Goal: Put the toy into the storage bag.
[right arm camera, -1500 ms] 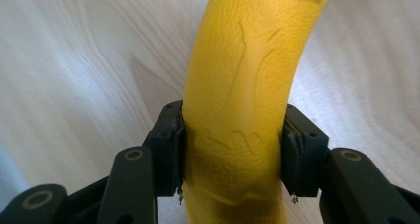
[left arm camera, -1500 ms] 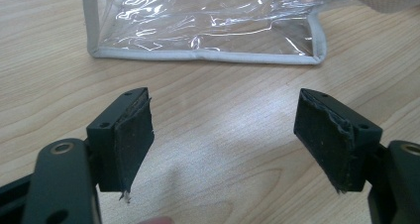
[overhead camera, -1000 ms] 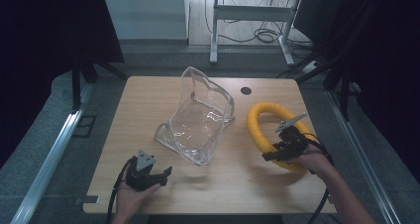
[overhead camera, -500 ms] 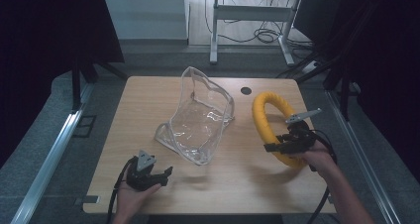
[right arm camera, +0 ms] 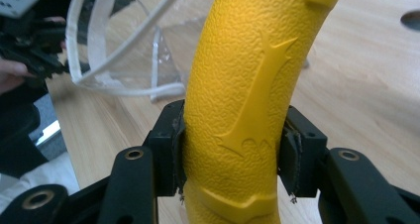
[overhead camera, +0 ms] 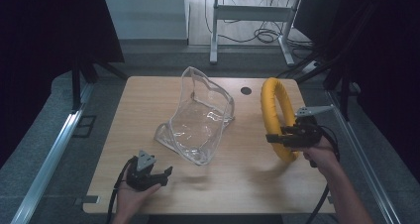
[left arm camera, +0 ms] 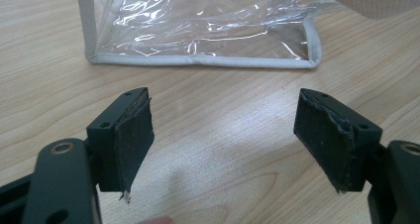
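Yellow ring [overhead camera: 275, 116] clamped in right gripper [overhead camera: 283, 138], pads pinching lower arc. Change since a second ago: ring tipped from flat on table [overhead camera: 148, 95] to upright, at table's right side, apart from clear plastic bag [overhead camera: 198, 117]. Judgement: lift under way, bagging likely next. Left gripper [overhead camera: 157, 174] unmoved near table's front edge, jaws spread, empty.

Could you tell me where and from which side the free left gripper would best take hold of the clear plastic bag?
Probably the bag's white-trimmed top rim, at the corner standing nearest the left gripper. The bag stands open and upright on the table; its walls are thin, crinkled film, while the trim is a firmer edge. Come from the person's side with open jaws, one inside and one outside the wall.
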`<state>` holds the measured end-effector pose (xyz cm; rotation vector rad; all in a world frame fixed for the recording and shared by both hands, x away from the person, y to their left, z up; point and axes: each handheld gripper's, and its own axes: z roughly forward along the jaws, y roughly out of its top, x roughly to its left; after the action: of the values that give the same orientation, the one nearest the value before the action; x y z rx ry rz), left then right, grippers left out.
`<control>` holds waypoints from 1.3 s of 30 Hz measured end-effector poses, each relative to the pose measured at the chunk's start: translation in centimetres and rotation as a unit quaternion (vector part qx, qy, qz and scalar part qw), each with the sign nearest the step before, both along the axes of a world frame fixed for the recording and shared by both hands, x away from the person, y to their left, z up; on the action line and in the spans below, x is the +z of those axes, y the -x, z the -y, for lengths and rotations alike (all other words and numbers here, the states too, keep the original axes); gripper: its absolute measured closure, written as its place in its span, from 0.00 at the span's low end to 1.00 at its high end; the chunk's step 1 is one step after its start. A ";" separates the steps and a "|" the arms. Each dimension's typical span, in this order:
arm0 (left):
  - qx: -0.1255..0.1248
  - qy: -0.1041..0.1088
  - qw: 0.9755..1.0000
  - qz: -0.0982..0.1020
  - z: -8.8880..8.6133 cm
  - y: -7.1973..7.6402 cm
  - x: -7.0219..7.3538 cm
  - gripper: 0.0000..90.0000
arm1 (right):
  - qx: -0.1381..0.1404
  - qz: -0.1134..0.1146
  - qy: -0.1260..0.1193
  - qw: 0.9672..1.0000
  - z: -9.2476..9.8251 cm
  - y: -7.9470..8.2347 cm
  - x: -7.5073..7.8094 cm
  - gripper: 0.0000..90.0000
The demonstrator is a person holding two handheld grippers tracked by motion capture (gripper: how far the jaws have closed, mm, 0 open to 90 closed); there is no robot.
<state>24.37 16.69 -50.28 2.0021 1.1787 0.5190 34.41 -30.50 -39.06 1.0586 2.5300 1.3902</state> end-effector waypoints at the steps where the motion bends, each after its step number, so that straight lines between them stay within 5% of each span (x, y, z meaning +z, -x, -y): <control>1: 0.000 0.000 1.000 0.000 0.0 0.0 0.0 0.26 | 0.001 0.004 -0.001 1.000 -0.1 0.1 0.2 0.58; 19: -0.003 -0.003 1.000 0.000 0.2 0.0 0.0 0.26 | -0.013 0.055 -0.049 0.997 -2.9 0.6 1.3 0.57; 39: -0.005 -0.005 1.000 -0.001 0.3 0.0 -0.2 0.26 | -0.043 0.108 -0.115 0.987 -5.9 1.6 2.1 0.57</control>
<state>24.41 16.36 -50.46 2.0157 1.1702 0.5186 32.78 -24.65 -36.94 0.9748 2.1878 1.7017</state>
